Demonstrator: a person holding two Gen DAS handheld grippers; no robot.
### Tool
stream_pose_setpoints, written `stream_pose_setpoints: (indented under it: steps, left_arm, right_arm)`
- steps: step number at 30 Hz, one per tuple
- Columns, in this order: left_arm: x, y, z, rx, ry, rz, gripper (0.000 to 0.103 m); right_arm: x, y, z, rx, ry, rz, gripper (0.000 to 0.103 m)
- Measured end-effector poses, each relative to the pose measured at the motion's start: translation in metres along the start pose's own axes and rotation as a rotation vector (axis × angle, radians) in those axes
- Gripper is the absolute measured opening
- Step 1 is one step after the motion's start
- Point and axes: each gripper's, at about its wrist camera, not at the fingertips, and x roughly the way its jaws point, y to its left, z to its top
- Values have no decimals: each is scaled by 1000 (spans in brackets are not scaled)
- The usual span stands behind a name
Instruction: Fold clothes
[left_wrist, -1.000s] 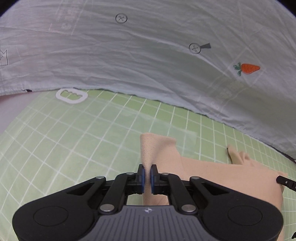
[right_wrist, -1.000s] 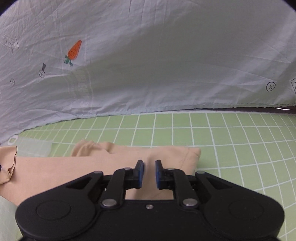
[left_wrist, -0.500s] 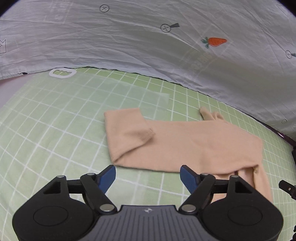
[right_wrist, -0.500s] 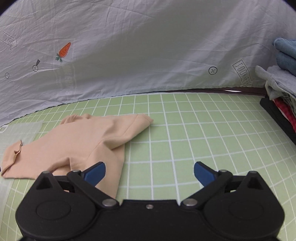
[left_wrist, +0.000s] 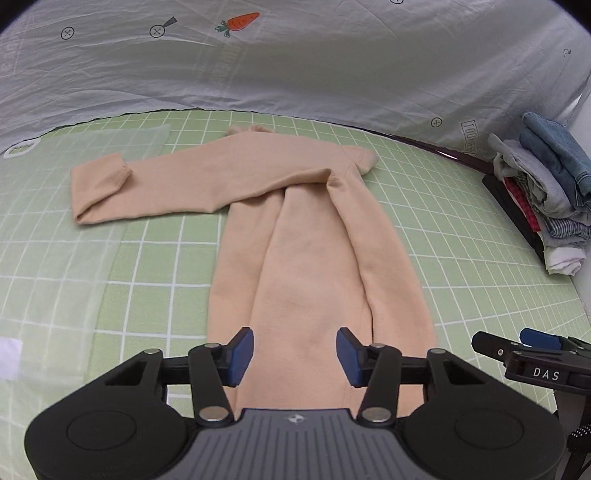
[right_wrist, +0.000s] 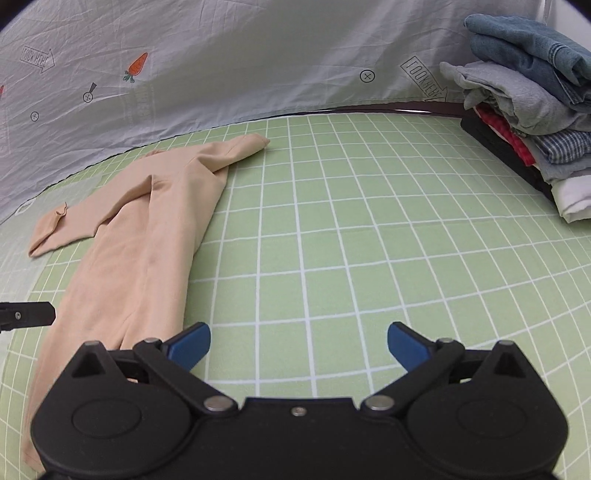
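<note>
A peach long-sleeved garment (left_wrist: 310, 258) lies flat on the green grid mat (left_wrist: 147, 258), folded into a narrow strip, with one sleeve (left_wrist: 122, 184) folded across to the far left. It also shows in the right wrist view (right_wrist: 147, 236). My left gripper (left_wrist: 294, 354) is open and empty, held above the garment's near end. My right gripper (right_wrist: 298, 341) is open and empty over bare mat, just right of the garment. Its tip shows in the left wrist view (left_wrist: 517, 350).
A stack of folded clothes (right_wrist: 524, 107) sits on a black tray (right_wrist: 506, 151) at the right edge; it also shows in the left wrist view (left_wrist: 546, 192). A white printed sheet (left_wrist: 295, 55) hangs behind the mat. A clear plastic sheet (left_wrist: 55, 236) lies at the left.
Both grippers let go of the garment, opened wide and pulled back toward me. The sleeve now lies folded across the far end.
</note>
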Motion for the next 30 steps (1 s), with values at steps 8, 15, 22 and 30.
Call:
stream_pose_setpoints:
  steps: [8, 15, 22, 30]
  left_arm:
    - [8, -41, -25, -1, 14, -67, 13]
    - [30, -65, -43, -8, 82, 48, 14]
    - [35, -67, -50, -101, 75, 35, 32]
    - [26, -71, -55, -125, 31, 51, 2]
  right_arm:
    - [-7, -30, -14, -59, 34, 21, 103]
    - [-6, -53, -14, -93, 39, 38, 103]
    - [-4, -72, -18, -96, 56, 62, 103]
    - [-4, -80, -22, -88, 65, 80, 103]
